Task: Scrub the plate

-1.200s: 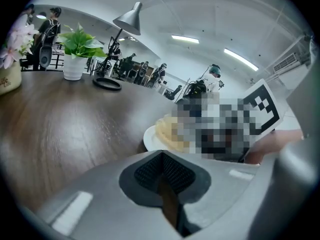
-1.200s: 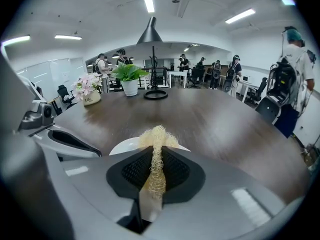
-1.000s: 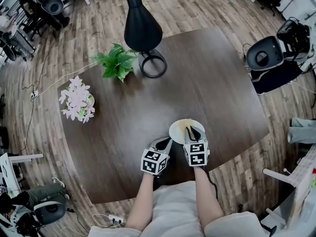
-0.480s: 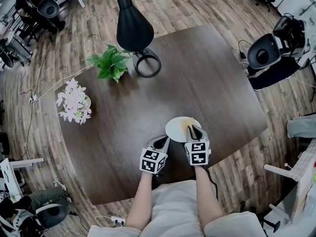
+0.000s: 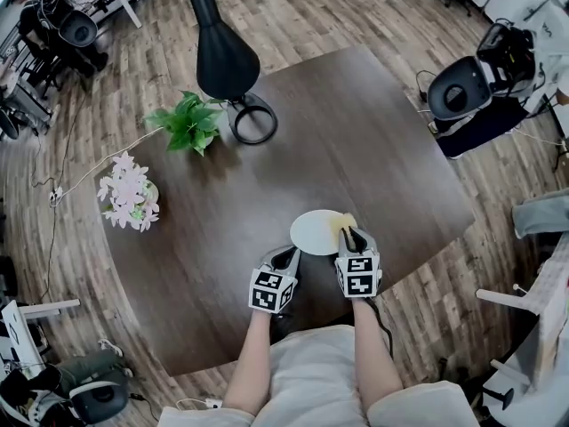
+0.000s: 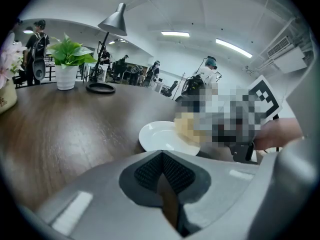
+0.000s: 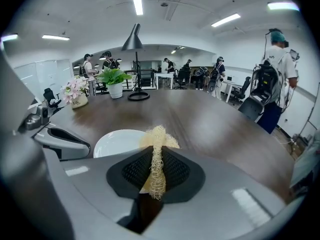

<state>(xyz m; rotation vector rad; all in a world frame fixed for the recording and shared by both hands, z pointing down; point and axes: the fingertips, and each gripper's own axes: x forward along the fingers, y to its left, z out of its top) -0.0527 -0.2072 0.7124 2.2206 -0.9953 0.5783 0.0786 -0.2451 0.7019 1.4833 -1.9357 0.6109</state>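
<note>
A white plate (image 5: 317,231) lies on the dark wooden table (image 5: 356,140) near its front edge. My right gripper (image 5: 349,236) is shut on a pale yellow fibrous scrubber (image 7: 156,146), whose tip (image 5: 345,223) rests over the plate's right rim. The plate (image 7: 120,141) shows just left of the scrubber in the right gripper view. My left gripper (image 5: 286,259) sits at the plate's near left edge, shut with nothing between its pads (image 6: 162,176). The plate (image 6: 162,138) lies just ahead of it.
A black desk lamp base (image 5: 252,118), a potted green plant (image 5: 188,121) and a pot of pink flowers (image 5: 127,190) stand on the table's far left part. Office chairs (image 5: 462,92) and people stand around the table on the wooden floor.
The head camera has shifted, so the scene slides left and up. The scrubber has moved from the plate's middle toward its right rim. The left gripper stays beside the plate.
</note>
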